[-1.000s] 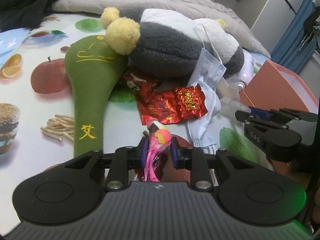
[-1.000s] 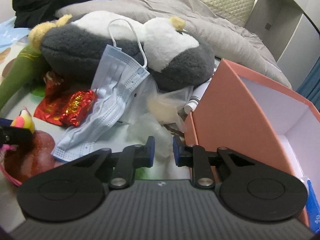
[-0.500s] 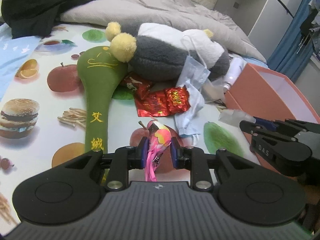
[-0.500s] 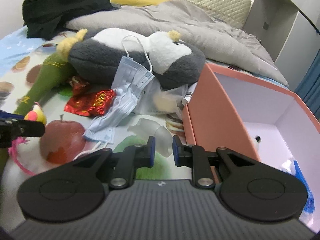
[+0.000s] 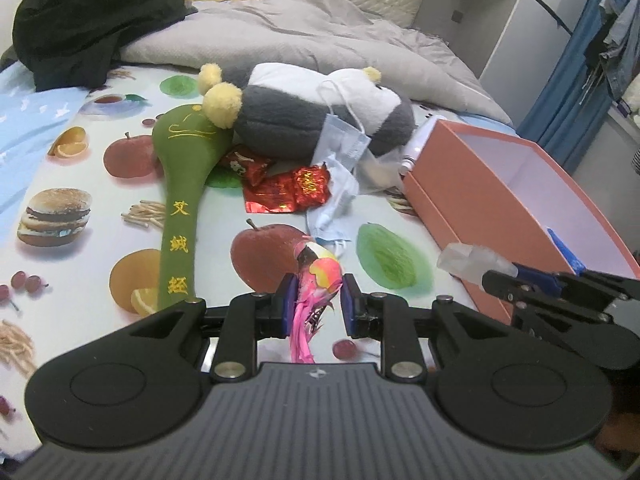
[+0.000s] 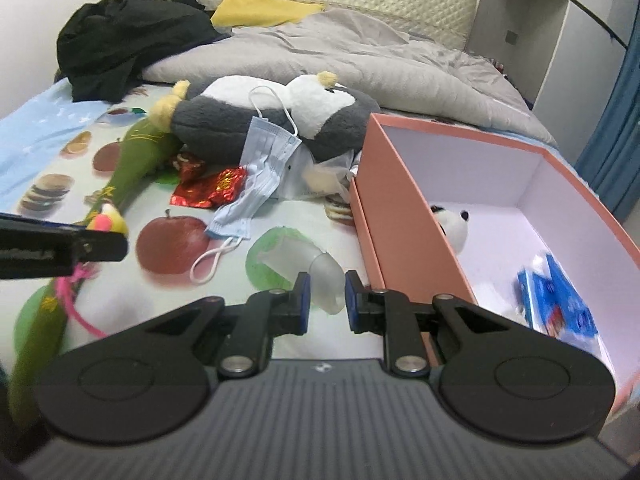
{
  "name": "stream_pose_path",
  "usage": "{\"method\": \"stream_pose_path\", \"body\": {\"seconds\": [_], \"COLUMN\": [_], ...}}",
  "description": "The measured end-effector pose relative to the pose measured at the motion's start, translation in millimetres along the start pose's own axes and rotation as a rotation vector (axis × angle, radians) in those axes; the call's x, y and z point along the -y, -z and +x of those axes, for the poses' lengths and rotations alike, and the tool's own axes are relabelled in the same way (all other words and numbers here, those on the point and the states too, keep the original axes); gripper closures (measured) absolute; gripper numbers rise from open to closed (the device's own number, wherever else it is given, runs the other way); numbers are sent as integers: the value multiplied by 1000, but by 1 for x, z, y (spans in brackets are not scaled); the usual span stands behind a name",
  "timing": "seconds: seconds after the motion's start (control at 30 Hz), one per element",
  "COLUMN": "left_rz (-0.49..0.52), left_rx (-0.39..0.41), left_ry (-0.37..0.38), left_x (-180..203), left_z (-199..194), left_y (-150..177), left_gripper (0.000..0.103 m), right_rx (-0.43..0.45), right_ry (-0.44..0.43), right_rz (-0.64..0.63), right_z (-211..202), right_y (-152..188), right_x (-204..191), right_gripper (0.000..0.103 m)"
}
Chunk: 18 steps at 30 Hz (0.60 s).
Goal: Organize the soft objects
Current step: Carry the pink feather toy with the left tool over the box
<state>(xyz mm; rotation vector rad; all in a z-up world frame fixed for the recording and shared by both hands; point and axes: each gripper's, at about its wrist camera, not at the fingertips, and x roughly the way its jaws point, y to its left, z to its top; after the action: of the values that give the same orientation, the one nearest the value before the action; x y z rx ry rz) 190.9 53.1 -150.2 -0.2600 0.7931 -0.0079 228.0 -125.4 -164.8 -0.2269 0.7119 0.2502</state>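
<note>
My left gripper (image 5: 316, 300) is shut on a small pink and yellow feathered bird toy (image 5: 318, 280), held above the fruit-print sheet. It also shows at the left of the right wrist view (image 6: 106, 218). My right gripper (image 6: 323, 298) is shut on a soft translucent white piece (image 6: 324, 276), beside the pink box (image 6: 400, 208). That piece and gripper show in the left wrist view (image 5: 472, 260). A grey and white plush (image 5: 320, 120), a green plush mallet (image 5: 184, 184) and a blue face mask (image 5: 340, 168) lie ahead.
The open pink box (image 5: 500, 200) stands at the right and holds a small white plush (image 6: 452, 228) and blue packets (image 6: 556, 296). Red foil wrappers (image 5: 292, 188) lie by the mask. A grey duvet (image 5: 320, 36) and black clothes (image 5: 88, 20) are at the back.
Both grippers have pulled back and risen from the pile with their objects held. The right gripper has swung toward the box, whose inside now shows.
</note>
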Motion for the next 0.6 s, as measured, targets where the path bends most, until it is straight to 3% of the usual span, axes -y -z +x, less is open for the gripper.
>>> {"method": "stream_pose_path", "body": {"seconds": [0.33, 0.6], "left_rz": [-11, -11], "left_rx": [9, 24], "left_ry": [14, 44], "left_x": [26, 51], "left_z": [-37, -66], "left_y": [10, 5], "left_gripper": [76, 75], "right_rx": [-56, -11], "right_ry": [-120, -133], "right_rz": [151, 177], "right_z": [-47, -82], "right_y": [17, 8], "right_x": [15, 32], "right_gripper": [81, 81]}}
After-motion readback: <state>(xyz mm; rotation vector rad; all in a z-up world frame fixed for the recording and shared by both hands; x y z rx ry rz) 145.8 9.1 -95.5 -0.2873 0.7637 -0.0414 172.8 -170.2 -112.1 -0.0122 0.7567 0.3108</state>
